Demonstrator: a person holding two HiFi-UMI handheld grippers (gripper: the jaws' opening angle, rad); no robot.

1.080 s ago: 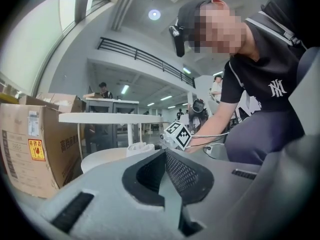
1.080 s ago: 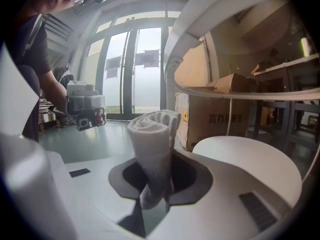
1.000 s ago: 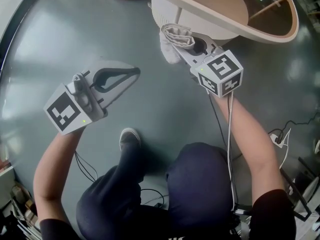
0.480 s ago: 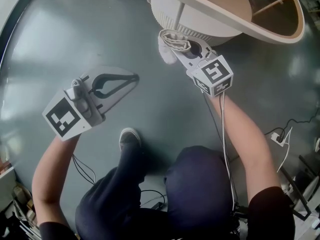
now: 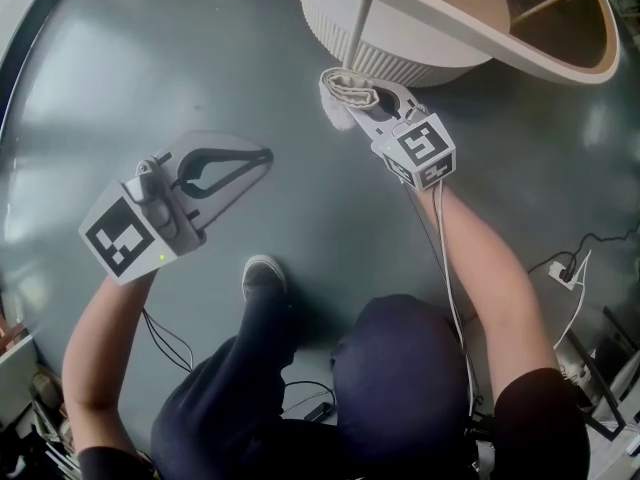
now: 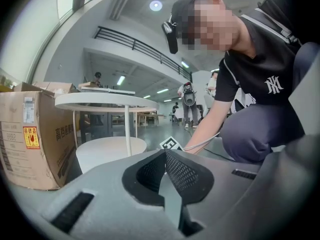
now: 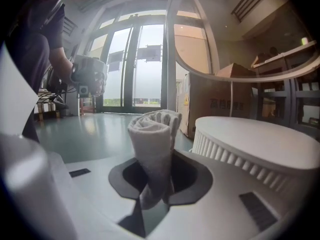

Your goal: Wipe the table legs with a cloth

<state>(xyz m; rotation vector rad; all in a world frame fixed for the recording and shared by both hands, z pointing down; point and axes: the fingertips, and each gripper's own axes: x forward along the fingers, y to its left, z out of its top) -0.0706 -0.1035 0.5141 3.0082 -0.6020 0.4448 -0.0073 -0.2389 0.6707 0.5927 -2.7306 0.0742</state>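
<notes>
head view: cloth closing on the table leg
right gripper (image 5: 352,96), pinching the rolled cloth (image 5: 340,90), has edged toward the thin leg (image 5: 357,26), just beside its ribbed base (image 5: 400,60); wiping looks imminent. left gripper (image 5: 262,155) pressed together, empty.

The right gripper (image 7: 152,198) had its jaws closed on a pale grey rolled cloth (image 7: 155,139), which stood nearly upright from them at the centre of the frame. At lower right lay a white round ribbed table base (image 7: 255,149), just beside the gripper's body. A thin white table leg (image 7: 171,59) rose behind the cloth to the curved pale tabletop rim (image 7: 240,74) at upper right. A brown cardboard box (image 7: 212,104) stood behind the base. At left, a person's arm held the left gripper (image 7: 90,76) before tall glass doors (image 7: 135,69), above the grey-green glossy floor (image 7: 85,129).
</notes>
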